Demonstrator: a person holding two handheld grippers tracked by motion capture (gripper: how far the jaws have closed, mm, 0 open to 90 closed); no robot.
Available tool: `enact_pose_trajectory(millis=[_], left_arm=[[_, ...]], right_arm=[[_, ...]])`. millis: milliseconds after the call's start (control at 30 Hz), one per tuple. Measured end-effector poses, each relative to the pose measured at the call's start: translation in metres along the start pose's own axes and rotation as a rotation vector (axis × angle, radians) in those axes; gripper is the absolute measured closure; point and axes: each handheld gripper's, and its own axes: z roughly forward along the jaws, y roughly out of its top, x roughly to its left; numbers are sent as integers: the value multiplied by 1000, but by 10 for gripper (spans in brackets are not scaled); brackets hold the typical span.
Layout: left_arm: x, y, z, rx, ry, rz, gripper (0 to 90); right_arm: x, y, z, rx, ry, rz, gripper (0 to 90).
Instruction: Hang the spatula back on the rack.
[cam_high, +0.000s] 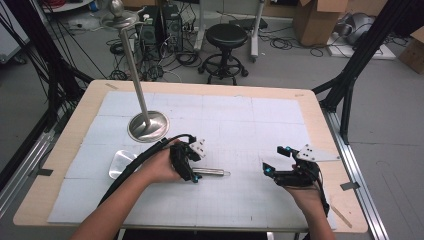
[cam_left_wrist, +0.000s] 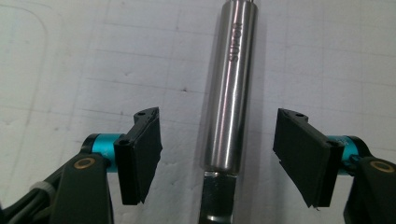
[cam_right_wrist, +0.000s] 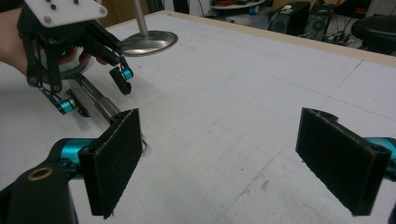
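Left hand-held gripper (cam_left_wrist: 219, 154) is released, jaws apart w/ a steel handle (cam_left_wrist: 231, 88) lying between them, pads not touching it: looks like the pre-grasp step. Next move prob calls for closing square on the handle. It lies mid-table, just in front of the stand (cam_high: 148, 126). Right hand-held gripper (cam_high: 281, 165) hangs released, well apart. Table (cam_high: 310, 107) edges far off, plenty of room

Table (cam_high: 320, 131) under a white gridded mat (cam_high: 240, 130)
On the mat: a metal stand's round base (cam_high: 148, 126) at back left, and a spatula (cam_high: 150, 167) lying flat near the front.
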Motion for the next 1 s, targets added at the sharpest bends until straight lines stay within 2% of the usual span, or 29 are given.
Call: enact_pose_trajectory(millis=[67,200,433,700,867,1000], left_arm=[[-1,3,4,33,-5,8,343],[-2,6,8,55,-15,13,365],[-3,6,7,61,5,-13,422],[-10,13,7,114,26,-46,532],[-15,19,8,161,38,-47,602],[-14,19,8,161,28,-48,615]], right_arm=[[0,0,0,5,1,0,140],[0,0,1,7,-1,-5,141],[1,-1,2,17,4,-5,148],[1,-1,2,12,4,1,149],[3,-2,3,19,8,-2,149],[3,-2,3,18,7,-4,149]])
